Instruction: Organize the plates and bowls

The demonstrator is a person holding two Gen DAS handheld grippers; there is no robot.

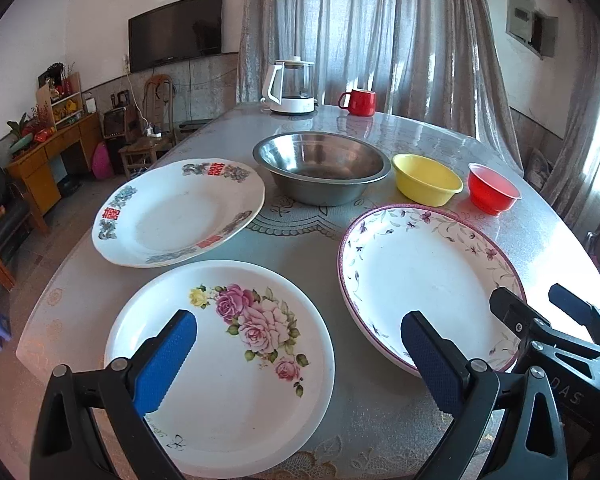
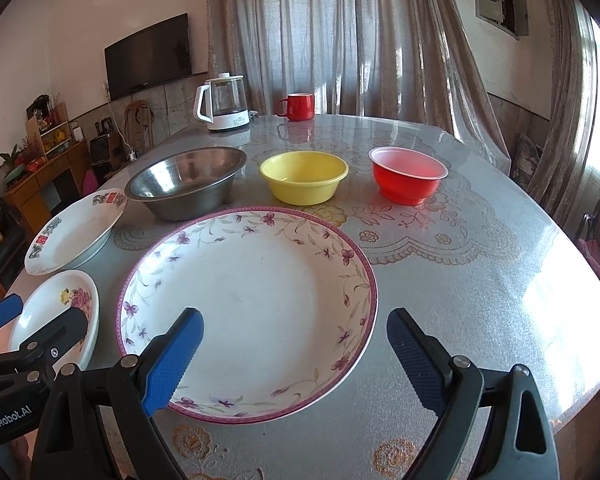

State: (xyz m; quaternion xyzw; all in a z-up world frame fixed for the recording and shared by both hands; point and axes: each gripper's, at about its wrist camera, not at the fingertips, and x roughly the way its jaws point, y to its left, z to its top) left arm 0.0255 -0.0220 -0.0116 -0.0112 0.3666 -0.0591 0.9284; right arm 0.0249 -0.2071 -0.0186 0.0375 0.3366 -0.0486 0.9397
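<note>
On table (image 2: 460, 280), three plates, three bowls, both tongs spread, empty

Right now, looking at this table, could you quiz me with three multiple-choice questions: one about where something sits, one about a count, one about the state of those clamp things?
1. Where does the yellow plastic bowl sit?
A. Between the steel bowl and the red plastic bowl
B. Stacked on the rose-printed white plate
C. Beside the white electric kettle

2. How many plates lie on the table?
A. One
B. Three
C. Five

3. How are both grippers?
A. Shut on a plate
B. Holding a mug
C. Open, holding nothing

Answers: 1 A, the three bowls form a row. 2 B, rose-printed, purple-rimmed floral plate and red-character plate. 3 C, left gripper and right gripper fingers stand wide apart.
</note>
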